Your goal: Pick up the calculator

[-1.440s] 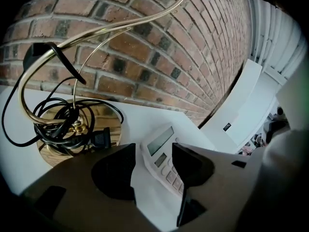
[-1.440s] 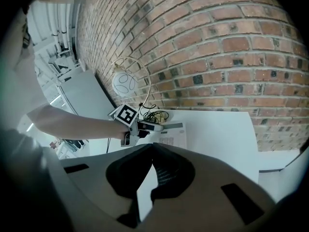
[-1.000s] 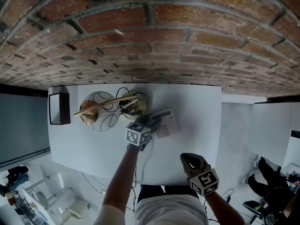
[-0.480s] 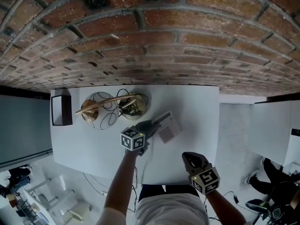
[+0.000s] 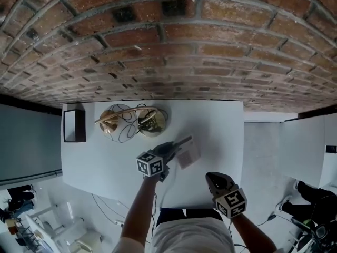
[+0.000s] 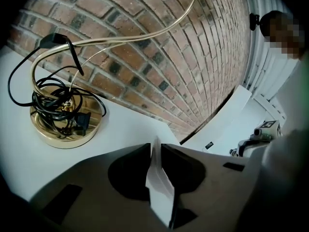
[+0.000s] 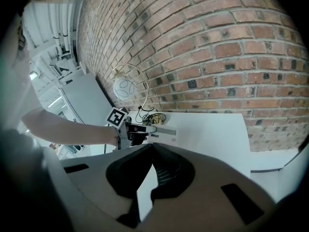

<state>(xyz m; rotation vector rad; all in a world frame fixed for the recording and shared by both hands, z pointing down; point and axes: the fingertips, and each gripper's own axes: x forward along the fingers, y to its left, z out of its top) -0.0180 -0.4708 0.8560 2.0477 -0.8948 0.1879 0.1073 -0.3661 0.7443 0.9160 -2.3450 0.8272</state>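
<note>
Standing edge-on between the closing jaws of the left gripper (image 6: 154, 146), whose pads press its faces, the calculator (image 6: 159, 187) is held over the white table (image 5: 105, 157), near a gold lamp base (image 6: 65, 117) wound with black cord. The right gripper (image 7: 152, 146) hangs by the table's near edge, jaw tips together, holding nothing.

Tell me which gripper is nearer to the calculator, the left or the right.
Left. The left gripper has the calculator between its closing jaws, with the pads on it. The right gripper is apart from it, empty, by the near edge of the table.
</note>
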